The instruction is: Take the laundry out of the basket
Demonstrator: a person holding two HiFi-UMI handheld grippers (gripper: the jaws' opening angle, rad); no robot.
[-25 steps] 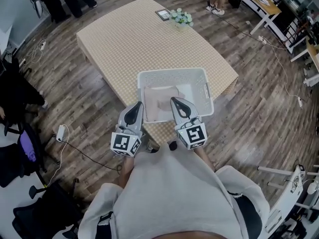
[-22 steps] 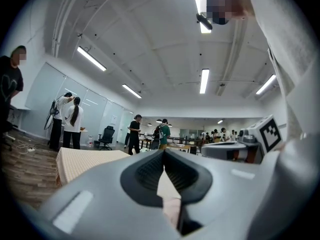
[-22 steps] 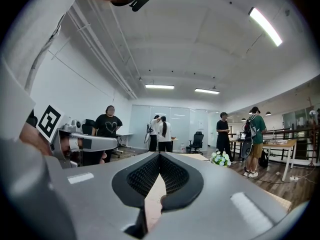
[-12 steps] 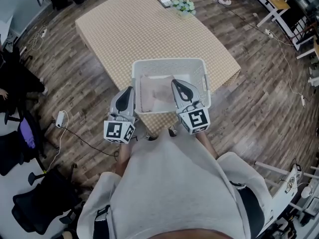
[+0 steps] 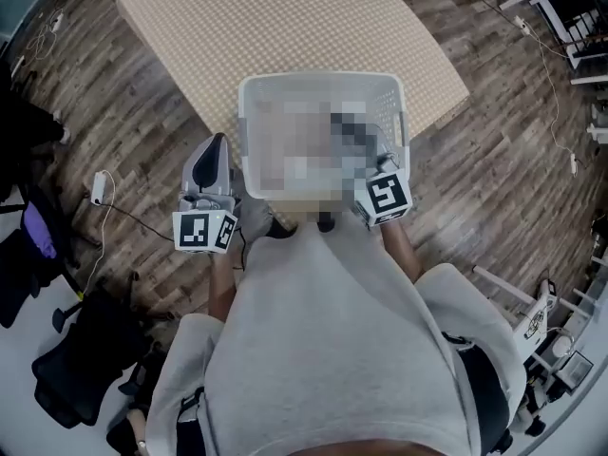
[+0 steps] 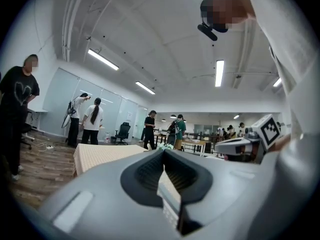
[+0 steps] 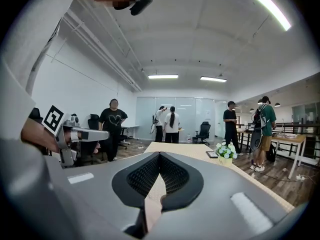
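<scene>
The white slatted laundry basket (image 5: 321, 78) stands at the near end of the beige checked table (image 5: 285, 17). What lies inside the basket cannot be made out in the head view. My left gripper (image 5: 216, 142) hangs outside the basket's left wall, over the wooden floor, jaws shut and empty (image 6: 163, 151). My right gripper (image 5: 356, 133) reaches over the basket's right half, its marker cube (image 5: 385, 196) at the near rim. Its jaws are shut with nothing between them (image 7: 159, 155). Both gripper views look level across the room, so neither shows the basket.
A small pot of flowers (image 7: 226, 150) and a flat dark item stand at the table's far end. Several people stand beyond the table (image 7: 171, 124). A power strip with cables (image 5: 98, 186) lies on the floor at the left, near black chairs (image 5: 85, 359).
The head view has tipped further down and the basket sits higher in it. My left gripper has moved left, from the basket's near rim to outside its left wall. The right stays over the basket.
</scene>
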